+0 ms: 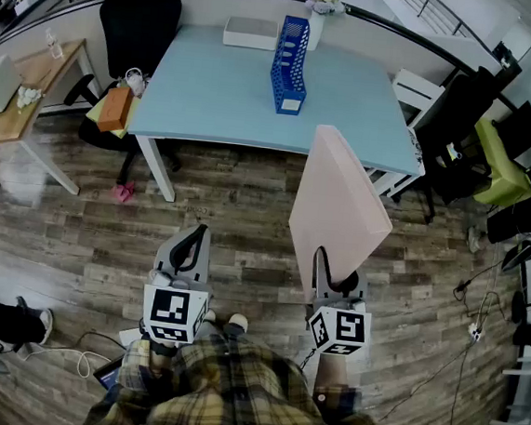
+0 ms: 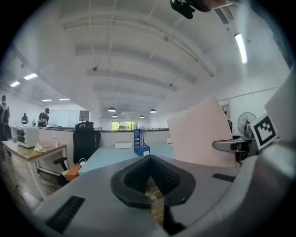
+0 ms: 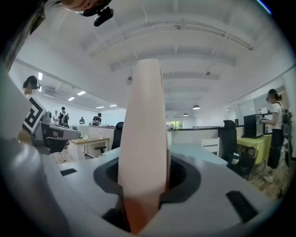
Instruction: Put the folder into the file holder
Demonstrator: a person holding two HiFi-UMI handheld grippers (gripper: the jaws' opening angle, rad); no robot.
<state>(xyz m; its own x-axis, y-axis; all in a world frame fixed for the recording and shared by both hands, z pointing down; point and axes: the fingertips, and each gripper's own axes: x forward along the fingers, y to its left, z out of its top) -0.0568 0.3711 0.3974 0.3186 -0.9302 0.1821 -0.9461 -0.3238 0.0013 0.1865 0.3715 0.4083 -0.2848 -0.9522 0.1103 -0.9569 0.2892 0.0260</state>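
Looking down from the head view: standing on the wooden floor, well short of the table. Carrying the pink folder upright, pinched at its lower end by the right gripper, jaws clamped on it. Keeping the left gripper alongside, jaws together, nothing between them. Spotting the blue file holder upright near the table's far edge, about mid-width, with a white box just beside it at that same edge. Judging the pickup done; the walk up to the table and the slotting-in not yet done.

Turning to the left gripper view: confirms closed, empty jaws on the left gripper. Shows the file holder far across the tabletop, the folder rising at the right, well apart from it. Also shows a black chair at the table's left end.

Turning to the right gripper view: shows the folder edge-on, filling the middle, gripped low down between the right gripper's jaws. Hides the file holder completely behind it.

Noting nothing on the near half of the table to block the way. Expecting, as a guess, the near table edge and a white chair at the right corner to crowd the approach.
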